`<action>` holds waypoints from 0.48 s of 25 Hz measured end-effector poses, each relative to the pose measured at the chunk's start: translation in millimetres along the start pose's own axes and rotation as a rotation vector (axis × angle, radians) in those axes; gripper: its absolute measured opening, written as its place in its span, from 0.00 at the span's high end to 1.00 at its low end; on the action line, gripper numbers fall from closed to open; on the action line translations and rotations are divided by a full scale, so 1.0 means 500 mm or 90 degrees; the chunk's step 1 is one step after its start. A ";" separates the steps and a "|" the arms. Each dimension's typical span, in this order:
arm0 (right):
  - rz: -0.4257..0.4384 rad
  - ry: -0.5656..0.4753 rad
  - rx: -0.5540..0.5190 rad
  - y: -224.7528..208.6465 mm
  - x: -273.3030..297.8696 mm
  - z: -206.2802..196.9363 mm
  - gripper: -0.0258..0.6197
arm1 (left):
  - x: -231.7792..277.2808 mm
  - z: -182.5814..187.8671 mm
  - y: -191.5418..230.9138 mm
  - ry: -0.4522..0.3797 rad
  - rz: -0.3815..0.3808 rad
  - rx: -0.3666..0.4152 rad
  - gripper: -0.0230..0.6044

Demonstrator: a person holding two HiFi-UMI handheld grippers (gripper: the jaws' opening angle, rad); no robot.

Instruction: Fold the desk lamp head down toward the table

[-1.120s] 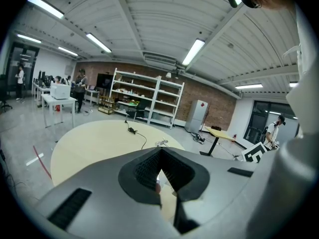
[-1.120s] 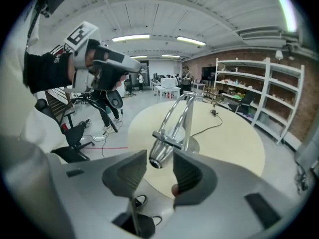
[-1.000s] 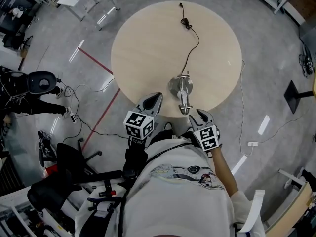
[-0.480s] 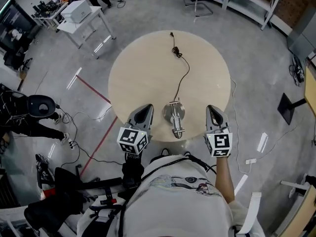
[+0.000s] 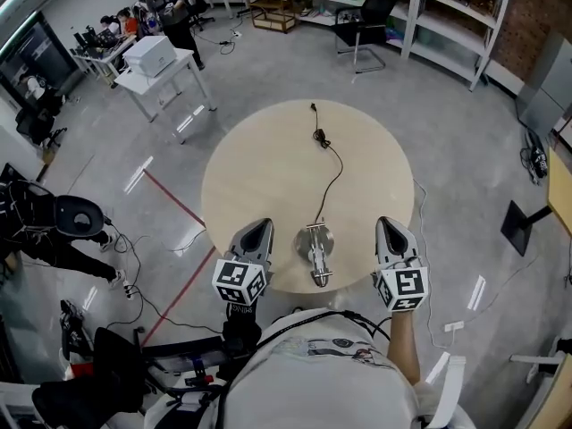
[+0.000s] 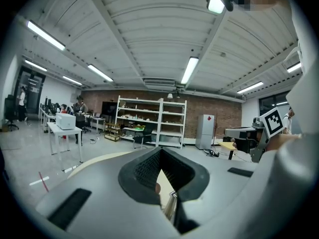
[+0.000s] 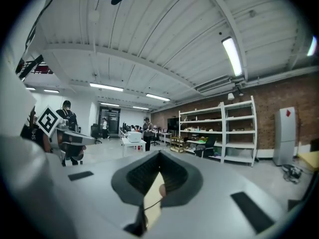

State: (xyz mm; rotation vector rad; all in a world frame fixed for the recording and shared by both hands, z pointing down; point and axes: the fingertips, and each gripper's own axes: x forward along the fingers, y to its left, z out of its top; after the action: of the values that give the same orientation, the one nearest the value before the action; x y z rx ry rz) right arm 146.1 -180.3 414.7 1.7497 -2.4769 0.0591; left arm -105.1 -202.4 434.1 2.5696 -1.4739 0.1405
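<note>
Left gripper (image 5: 257, 226): jaws together, tips meeting, nothing between them. Its own view (image 6: 160, 151) shows the ribbed pads closing to a point, with only a narrow slot behind.
Right gripper (image 5: 388, 224): jaws together as well, nothing clamped. Its own view (image 7: 159, 156) shows the same closed wedge.
Gripper placement: both over the near rim of the table, one on each side of the lamp and apart from it. Both point roughly level, out across the room.
Marker cubes: left cube (image 5: 239, 281) and right cube (image 5: 402, 289) sit just ahead of the person's chest.
Desk lamp (image 5: 316, 250): on the table close to its near rim, between the two grippers and untouched. From above it looks folded low over its round base, head end toward the person. The gap between head and tabletop cannot be told.
Cord (image 5: 332, 172): dark, runs from the lamp across the tabletop to a coil near the far side.
Table (image 5: 259, 168): round, pale wood top, on grey floor.
Through left jaw slot: a sliver of tabletop and a silvery edge, too small to identify.
Background: red floor line (image 5: 179, 213) left of the table; small white table (image 5: 156, 74) beyond; shelving (image 5: 447, 7) along the far wall.
</note>
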 end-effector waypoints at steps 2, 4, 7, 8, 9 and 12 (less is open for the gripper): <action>-0.005 -0.004 0.002 -0.005 0.004 0.003 0.95 | 0.005 0.002 0.005 -0.004 0.003 -0.001 0.96; -0.013 -0.011 0.008 -0.013 0.006 0.010 0.95 | 0.011 0.004 0.010 -0.006 0.005 -0.003 0.97; -0.011 -0.021 0.016 -0.016 0.010 0.018 0.95 | 0.016 0.005 0.013 -0.008 0.009 -0.009 0.96; -0.009 -0.022 0.017 -0.015 0.010 0.019 0.95 | 0.017 0.005 0.012 -0.008 0.009 -0.010 0.96; -0.008 -0.022 0.018 -0.014 0.010 0.018 0.95 | 0.017 0.005 0.010 -0.007 0.008 -0.009 0.97; -0.008 -0.022 0.018 -0.010 0.009 0.018 0.95 | 0.018 0.007 0.006 -0.008 0.004 -0.008 0.96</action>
State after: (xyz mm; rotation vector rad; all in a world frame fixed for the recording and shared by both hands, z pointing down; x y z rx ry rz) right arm 148.8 -187.1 406.0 1.7917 -2.5013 0.0628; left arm -103.3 -212.3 432.7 2.5615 -1.4827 0.1150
